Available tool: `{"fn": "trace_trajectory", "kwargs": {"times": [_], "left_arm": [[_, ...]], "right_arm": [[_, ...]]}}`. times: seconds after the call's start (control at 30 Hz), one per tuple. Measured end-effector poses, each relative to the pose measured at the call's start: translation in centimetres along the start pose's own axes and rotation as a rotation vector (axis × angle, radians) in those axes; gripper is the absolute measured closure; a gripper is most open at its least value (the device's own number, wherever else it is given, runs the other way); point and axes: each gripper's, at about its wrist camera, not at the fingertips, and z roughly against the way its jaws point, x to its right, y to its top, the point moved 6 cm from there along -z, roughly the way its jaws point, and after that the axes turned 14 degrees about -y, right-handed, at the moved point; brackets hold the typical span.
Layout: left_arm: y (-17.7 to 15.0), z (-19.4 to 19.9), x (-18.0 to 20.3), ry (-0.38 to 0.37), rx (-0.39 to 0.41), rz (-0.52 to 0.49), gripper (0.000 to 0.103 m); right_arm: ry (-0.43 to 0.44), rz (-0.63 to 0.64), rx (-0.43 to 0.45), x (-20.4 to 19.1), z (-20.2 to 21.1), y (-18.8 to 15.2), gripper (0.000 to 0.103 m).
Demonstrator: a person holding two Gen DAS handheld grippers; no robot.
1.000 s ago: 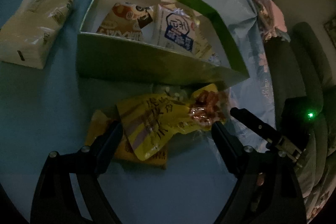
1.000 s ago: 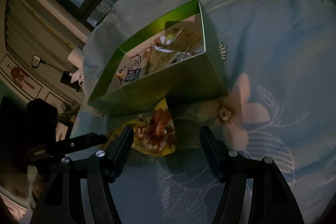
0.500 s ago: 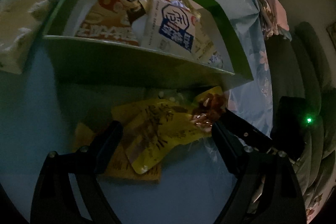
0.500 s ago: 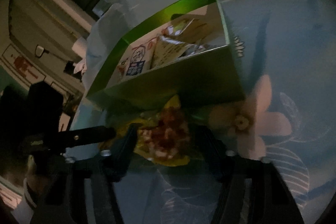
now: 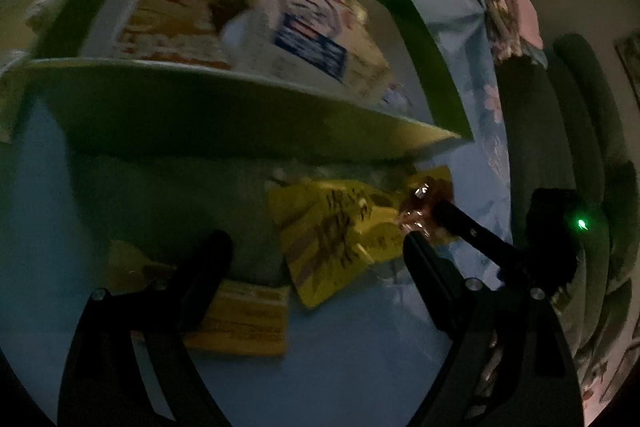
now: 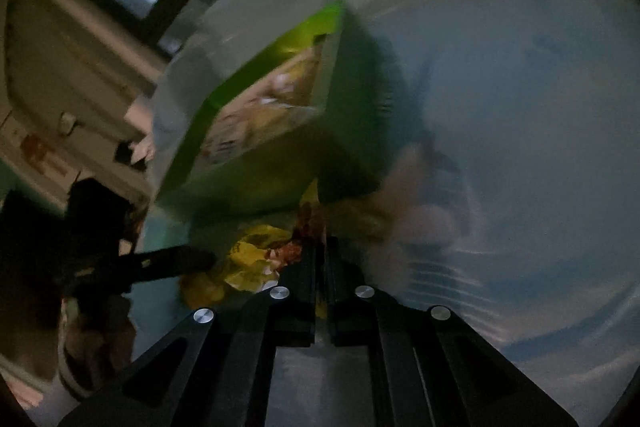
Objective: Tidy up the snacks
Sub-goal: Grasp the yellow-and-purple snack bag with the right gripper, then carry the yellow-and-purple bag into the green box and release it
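Right gripper (image 6: pixel 320 247) has its two fingers drawn nearly together on the crinkled end of the yellow snack packet (image 5: pixel 340 239), the end with the reddish-brown printed picture, so I judge it clamped on that packet; the right wrist view is blurred, so how firm the bite is cannot be told. Left gripper (image 5: pixel 316 243) hangs with its fingers spread wide and nothing between them, low over the blue flowered cloth (image 5: pixel 360 367), its left finger above a second yellow packet (image 5: pixel 240 319) that lies flat on the cloth. The held packet sits just in front of the near wall of the green box (image 5: pixel 224 115), close to that wall's right-hand corner, one end lifted toward the right gripper and the rest trailing on the cloth. Inside the box lie at least two packets already: an orange-and-white packet (image 5: pixel 176 23) toward its left side and a white packet with a blue label (image 5: pixel 312 39) beside it, with paler wrappers toward the right corner too blurred to name. As I read it, the sorting is partly done: some snacks are boxed and two yellow ones remain outside, one gripped but not yet raised over the wall, the other untouched. The held packet looks thin, glossy and soft, with dark lettering on its yellow face.
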Motion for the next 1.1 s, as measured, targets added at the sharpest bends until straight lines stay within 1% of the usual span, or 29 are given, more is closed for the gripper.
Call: {"fn": "trace_trajectory", "kwargs": {"times": [0.03,0.07,0.17,0.23,0.27,0.3,0.33,0.37,0.43,0.5,0.57,0.6,0.67,0.77,0.9,1.0,1.1], "left_arm": [[-0.1,-0.3,0.1,-0.003,-0.008,-0.003,0.016],[-0.2,-0.7,0.3,-0.009,-0.019,-0.005,0.016],[-0.1,-1.7,0.9,-0.005,-0.043,-0.026,0.016],[-0.3,-2.2,1.4,-0.072,-0.063,-0.004,0.017],[-0.4,-2.5,1.6,-0.099,-0.073,0.0,0.022],[-0.5,-2.9,2.0,-0.11,-0.085,-0.009,0.025],[-0.6,-3.2,2.2,-0.114,-0.093,-0.012,0.033],[-0.7,-3.4,2.2,-0.117,-0.094,-0.009,0.037],[-0.3,-3.3,2.3,-0.126,-0.068,0.007,0.039],[0.1,-2.9,2.0,-0.108,-0.039,0.008,0.049],[0.0,-2.8,1.9,-0.093,-0.035,0.002,0.062],[0.0,-2.7,1.8,-0.092,-0.034,-0.001,0.06],[0.0,-2.5,2.1,-0.093,-0.021,-0.01,0.061],[-0.1,-1.3,3.2,-0.078,0.009,-0.058,0.061],[0.0,0.9,4.8,-0.092,0.034,-0.113,0.061],[0.7,2.5,5.9,-0.097,0.064,-0.142,0.06],[2.1,4.0,6.1,-0.096,0.103,-0.151,0.06]], "right_arm": [[0.022,-0.024,-0.01,0.6,0.0,-0.2,0.098],[0.024,-0.034,-0.014,0.9,0.0,-0.3,0.098],[0.008,-0.074,-0.018,2.2,-0.4,-0.6,0.098],[-0.002,-0.094,-0.018,3.1,-0.8,-0.6,0.098],[0.005,-0.102,-0.02,3.2,-0.8,-0.6,0.098],[0.016,-0.112,-0.024,3.4,-0.9,-0.7,0.097],[0.025,-0.12,-0.029,3.6,-1.0,-0.7,0.097],[0.025,-0.12,-0.031,3.7,-1.0,-0.7,0.097],[0.023,-0.114,-0.027,3.6,-1.1,-0.7,0.097],[0.025,-0.103,-0.015,3.5,-1.0,-0.8,0.097],[0.032,-0.096,-0.01,3.3,-0.9,-0.9,0.097],[0.033,-0.093,-0.005,3.2,-0.7,-0.8,0.097],[0.041,-0.081,0.006,2.7,-0.2,-0.8,0.097],[0.034,-0.049,0.023,1.8,0.5,-1.0,0.097],[0.078,-0.04,0.061,0.7,2.6,-0.8,0.097],[0.09,-0.013,0.107,-1.0,4.3,0.3,0.097],[0.1,0.02,0.149,-3.1,5.3,2.4,0.097]]}}
